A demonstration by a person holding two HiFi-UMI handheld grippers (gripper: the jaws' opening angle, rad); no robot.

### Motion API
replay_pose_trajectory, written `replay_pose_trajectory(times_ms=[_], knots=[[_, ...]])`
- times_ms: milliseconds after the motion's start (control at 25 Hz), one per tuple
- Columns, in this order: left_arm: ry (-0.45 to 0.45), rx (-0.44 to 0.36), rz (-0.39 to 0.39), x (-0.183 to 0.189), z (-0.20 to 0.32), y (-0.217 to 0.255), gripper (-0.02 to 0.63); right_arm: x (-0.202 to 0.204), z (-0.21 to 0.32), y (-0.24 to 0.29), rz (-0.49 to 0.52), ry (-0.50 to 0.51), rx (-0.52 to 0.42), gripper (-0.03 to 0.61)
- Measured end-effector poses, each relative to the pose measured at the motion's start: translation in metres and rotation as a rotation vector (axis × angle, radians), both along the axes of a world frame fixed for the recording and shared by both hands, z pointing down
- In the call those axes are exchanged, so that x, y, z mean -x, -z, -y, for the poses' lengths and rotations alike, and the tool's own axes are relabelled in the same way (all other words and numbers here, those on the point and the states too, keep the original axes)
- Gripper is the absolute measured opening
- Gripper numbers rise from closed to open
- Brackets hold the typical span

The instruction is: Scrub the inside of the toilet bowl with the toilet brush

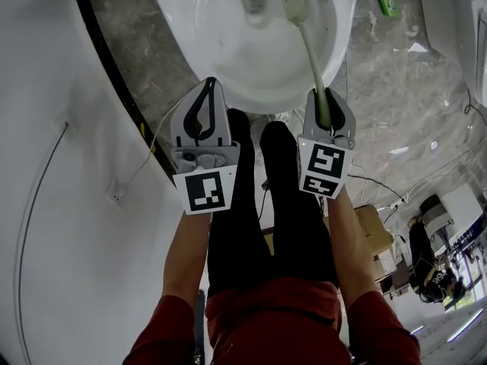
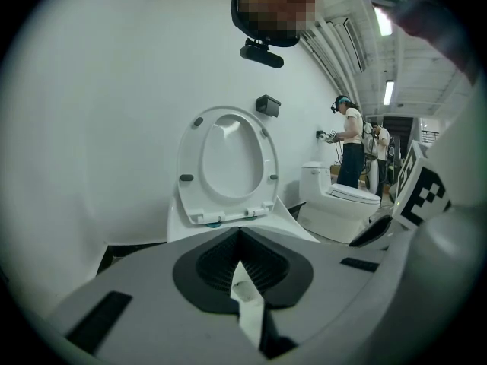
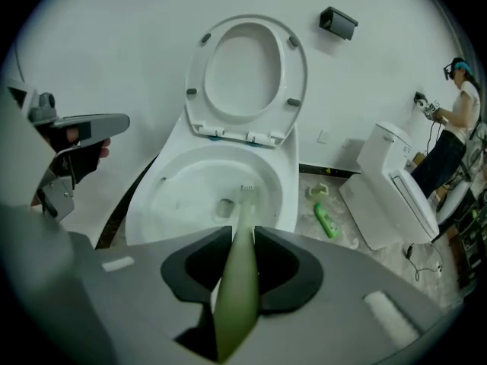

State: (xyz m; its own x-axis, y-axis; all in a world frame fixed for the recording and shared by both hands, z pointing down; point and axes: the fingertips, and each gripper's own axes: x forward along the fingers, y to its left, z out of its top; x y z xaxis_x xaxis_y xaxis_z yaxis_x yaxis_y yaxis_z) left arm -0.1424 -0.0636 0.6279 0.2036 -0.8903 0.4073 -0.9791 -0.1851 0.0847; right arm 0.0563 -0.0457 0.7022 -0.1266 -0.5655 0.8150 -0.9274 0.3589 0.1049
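Note:
The white toilet bowl (image 1: 221,44) fills the top of the head view, its seat and lid (image 3: 247,82) standing raised against the wall. A pale green toilet brush (image 1: 308,44) reaches into the bowl, its head (image 3: 245,196) beside the drain hole (image 3: 223,207). My right gripper (image 1: 326,111) is shut on the brush handle (image 3: 236,287), just above the bowl's near rim. My left gripper (image 1: 205,105) is shut with nothing in it, held at the bowl's near left edge; in its own view the jaws meet below the raised seat (image 2: 227,166).
A green bottle (image 3: 326,220) and a small green holder (image 3: 318,192) lie on the marble floor right of the bowl. A second toilet (image 3: 396,188) stands further right, with a person (image 3: 449,135) beyond it. A white wall and black strip (image 1: 114,82) run along the left.

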Motion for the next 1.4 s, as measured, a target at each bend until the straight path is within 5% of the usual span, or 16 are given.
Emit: replay_pose_trajectory(times_ms=[280,560,880,1160,1280,1400], knots=[[-0.004,0.008,0.014,0.009,0.000,-0.004,0.005,0.058,-0.026,-0.048,0.157,0.020,0.205,0.104],[0.027,0.017,0.040,0.022,-0.002,-0.002,0.005,0.111,-0.018,0.010,0.376,0.083,0.113,0.104],[0.011,0.005,0.033,0.018,0.002,-0.002,0.006,0.054,0.001,-0.059,0.116,0.037,0.165,0.104],[-0.002,0.002,0.027,0.012,0.004,-0.002,0.005,0.015,0.020,-0.015,-0.211,0.282,-0.070,0.104],[0.003,0.000,0.023,0.010,0.005,-0.001,0.006,0.013,0.009,-0.046,-0.185,0.265,0.015,0.104],[-0.002,0.000,0.030,0.012,0.004,0.000,0.005,0.025,0.006,-0.074,-0.005,0.122,0.143,0.104]])
